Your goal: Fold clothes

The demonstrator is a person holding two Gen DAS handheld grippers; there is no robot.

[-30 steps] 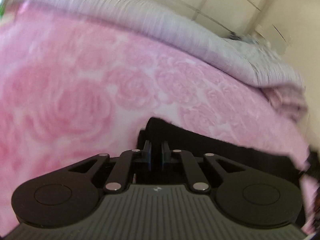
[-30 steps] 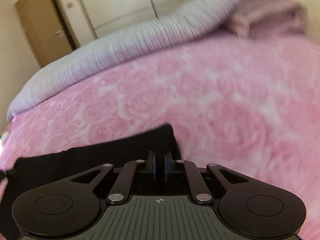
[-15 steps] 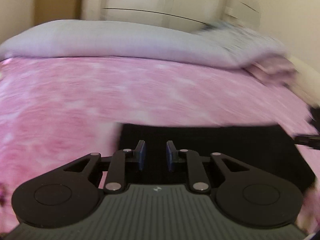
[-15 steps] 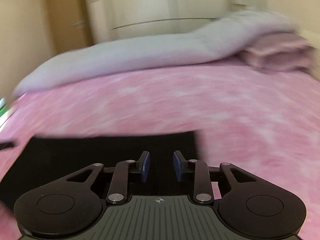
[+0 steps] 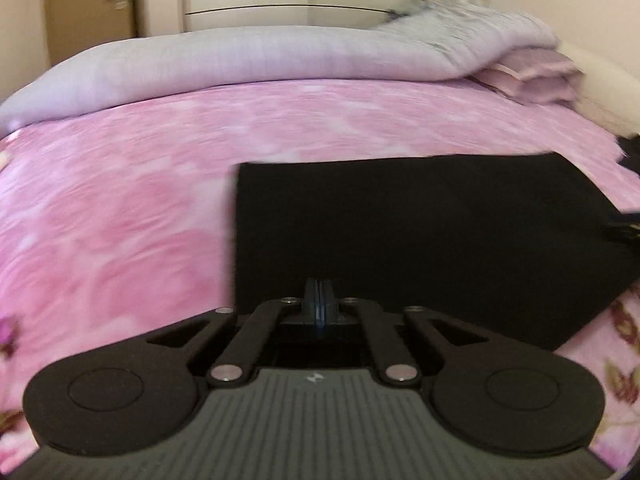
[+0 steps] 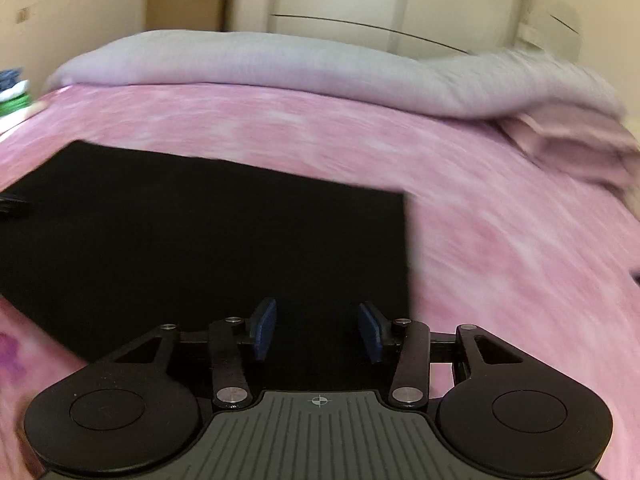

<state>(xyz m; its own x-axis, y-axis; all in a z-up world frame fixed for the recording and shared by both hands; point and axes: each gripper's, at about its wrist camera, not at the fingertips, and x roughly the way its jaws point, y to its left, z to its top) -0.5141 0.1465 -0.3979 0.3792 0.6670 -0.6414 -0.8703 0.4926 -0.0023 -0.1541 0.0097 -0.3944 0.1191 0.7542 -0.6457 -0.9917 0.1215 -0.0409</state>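
A black garment [image 5: 420, 232] lies flat as a folded rectangle on the pink rose-patterned bedspread [image 5: 120, 220]. My left gripper [image 5: 319, 304] hovers at its near edge, towards its left side. It is shut, the blue pads pressed together with no cloth showing between them. In the right wrist view the same black garment [image 6: 192, 232] fills the left and middle. My right gripper [image 6: 318, 330] stands open over its near right corner, and its blue pads [image 6: 264, 328] are well apart with nothing between them.
A rolled grey duvet [image 5: 280, 60] runs along the far side of the bed. A folded pink blanket [image 6: 572, 140] lies at the far right. Cream wardrobe doors [image 6: 380, 0] and a wooden door [image 5: 92, 0] stand behind. Green and blue items [image 6: 14, 92] sit at the left edge.
One second ago both grippers were nearly shut at the garment's edge. Both then opened and drew back; the garment now lies flat. The left has shut again and the right has opened wider.
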